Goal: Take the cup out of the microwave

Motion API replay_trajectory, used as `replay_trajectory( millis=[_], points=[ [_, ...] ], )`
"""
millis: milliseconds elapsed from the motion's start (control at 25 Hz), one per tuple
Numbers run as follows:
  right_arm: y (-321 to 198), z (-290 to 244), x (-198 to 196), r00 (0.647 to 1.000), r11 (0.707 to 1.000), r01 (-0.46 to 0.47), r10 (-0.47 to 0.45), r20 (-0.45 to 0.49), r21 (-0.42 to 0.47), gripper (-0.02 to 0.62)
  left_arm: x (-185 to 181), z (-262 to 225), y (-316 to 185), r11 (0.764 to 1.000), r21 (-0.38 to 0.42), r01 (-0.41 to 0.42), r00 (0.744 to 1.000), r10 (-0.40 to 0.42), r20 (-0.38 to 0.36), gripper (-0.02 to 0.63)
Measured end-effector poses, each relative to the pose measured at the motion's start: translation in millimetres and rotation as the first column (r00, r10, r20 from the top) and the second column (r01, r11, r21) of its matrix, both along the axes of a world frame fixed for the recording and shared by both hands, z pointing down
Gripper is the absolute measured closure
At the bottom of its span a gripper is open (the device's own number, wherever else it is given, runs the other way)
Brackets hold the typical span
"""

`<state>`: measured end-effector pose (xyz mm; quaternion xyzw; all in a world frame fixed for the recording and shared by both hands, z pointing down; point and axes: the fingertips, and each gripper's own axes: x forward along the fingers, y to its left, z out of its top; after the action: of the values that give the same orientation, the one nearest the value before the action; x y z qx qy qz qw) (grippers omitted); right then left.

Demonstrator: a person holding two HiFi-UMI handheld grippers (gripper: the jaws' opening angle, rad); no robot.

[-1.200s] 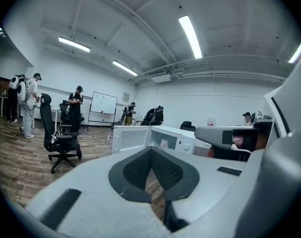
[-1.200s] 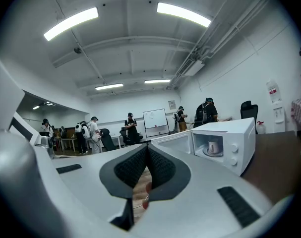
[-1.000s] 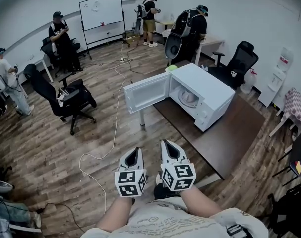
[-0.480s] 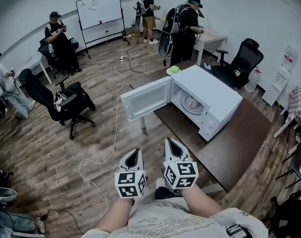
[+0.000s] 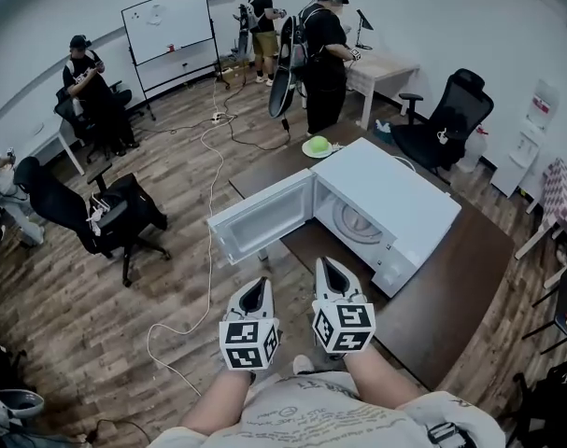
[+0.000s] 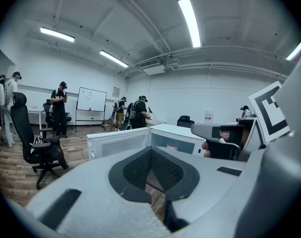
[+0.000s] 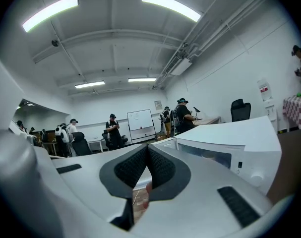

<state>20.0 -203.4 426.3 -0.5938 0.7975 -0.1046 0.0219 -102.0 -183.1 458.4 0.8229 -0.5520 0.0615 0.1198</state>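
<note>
The white microwave (image 5: pixel 395 203) stands on a dark brown table (image 5: pixel 451 287) with its door (image 5: pixel 260 217) swung open to the left. Inside the cavity a pale round shape (image 5: pixel 358 222) sits on the turntable; it is too small to tell its details. In the left gripper view it is a faint pale form (image 6: pixel 172 147) behind the door. My left gripper (image 5: pixel 256 287) and right gripper (image 5: pixel 328 265) hover side by side short of the table's near edge, both shut and empty. The left gripper (image 6: pixel 151 151) and right gripper (image 7: pixel 148 148) point toward the microwave.
A green thing on a plate (image 5: pixel 317 146) lies on the table behind the microwave. A black office chair (image 5: pixel 115 222) and a white cable (image 5: pixel 208 250) are on the wood floor at left. Several people stand at the back near a whiteboard (image 5: pixel 166 24). Another chair (image 5: pixel 446 119) stands at right.
The view has moved closer to the table, so the microwave now lies nearer to both grippers. Both grippers stay shut and side by side. The people at the back have shifted.
</note>
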Motion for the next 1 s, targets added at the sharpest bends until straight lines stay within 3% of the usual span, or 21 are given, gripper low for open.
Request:
replay_trajectory(
  millis=[320,520,760,1000],
  points=[
    [-74.6,3.4,27.1,0.998,0.998,-0.055,0.055,-0.018,0.008,0.580,33.4,-3.0,-86.9,0.997,0.014,-0.074,0.997,0.074,0.003,0.597],
    [-100.5,15.7,46.2,0.995,0.995,-0.096,0.095,-0.039,-0.011,0.580,65.9,1.8,-114.0,0.988,-0.002,-0.153,0.988,0.153,-0.011,0.597],
    [-114.4,37.9,65.5,0.981,0.983,-0.180,0.176,-0.081,-0.035,0.578,92.1,17.9,-138.6,0.965,-0.027,-0.259,0.966,0.258,-0.029,0.597],
    [-140.2,54.3,80.8,0.949,0.950,-0.305,0.298,-0.106,-0.062,0.578,109.2,18.1,-177.8,0.923,-0.022,-0.384,0.923,0.383,-0.021,0.597]
  ],
)
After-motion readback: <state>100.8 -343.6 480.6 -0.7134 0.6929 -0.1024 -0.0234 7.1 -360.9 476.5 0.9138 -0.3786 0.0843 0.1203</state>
